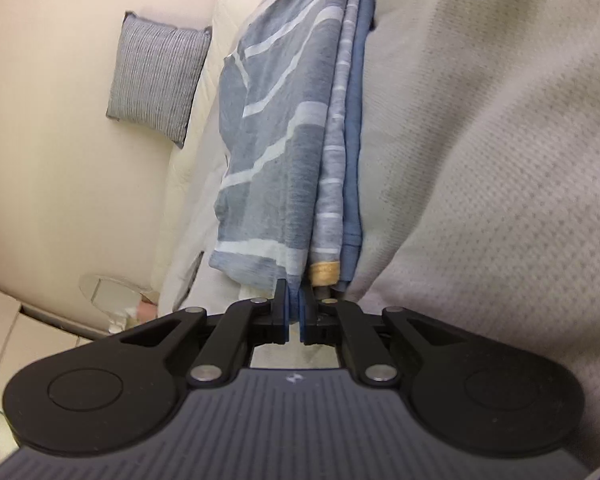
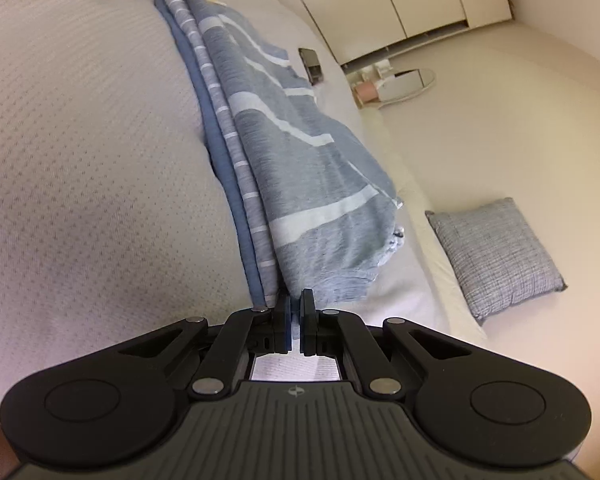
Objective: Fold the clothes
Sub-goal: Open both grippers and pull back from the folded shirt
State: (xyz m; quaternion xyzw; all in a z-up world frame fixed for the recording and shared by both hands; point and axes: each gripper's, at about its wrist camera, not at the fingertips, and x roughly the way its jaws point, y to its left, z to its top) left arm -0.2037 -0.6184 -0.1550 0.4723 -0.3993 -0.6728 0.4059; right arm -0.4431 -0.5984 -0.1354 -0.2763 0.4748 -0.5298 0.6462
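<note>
Above the white textured bed cover (image 1: pixel 480 160), held the blue-grey striped garment (image 1: pixel 276 120) stretched lengthwise between both tools. Pinched one end in the left tool (image 1: pixel 295 300), with its fingers drawn nearly together on a thin edge of cloth. Pinched the opposite end in the right tool (image 2: pixel 296 308) in much the same way.

Counted at least three layers along the held line: a broad-striped panel, a narrow-striped one and a plain blue one. Noted a tan label (image 1: pixel 325 274) just beside the left tool's fingers. Noted too the broad-striped panel sagging off to one side and bunching near the right tool's end. Could not tell whether every layer sat inside either grip.

Judged a slipped layer the likeliest trouble. With so shallow a bite, any sharp pull apart could have dragged the plain blue layer free and spoiled the edges. Judged uneven lowering the second danger, since setting one end down ahead of the other could have trapped the bunched panel beneath and creased it. Reckoned also on the phone (image 2: pixel 311 65) lying on the bed close by the drooping cloth, where a wide sweep could have caught it or buried it. Thought the grey cushion (image 1: pixel 160 80) well clear and no hazard.
</note>
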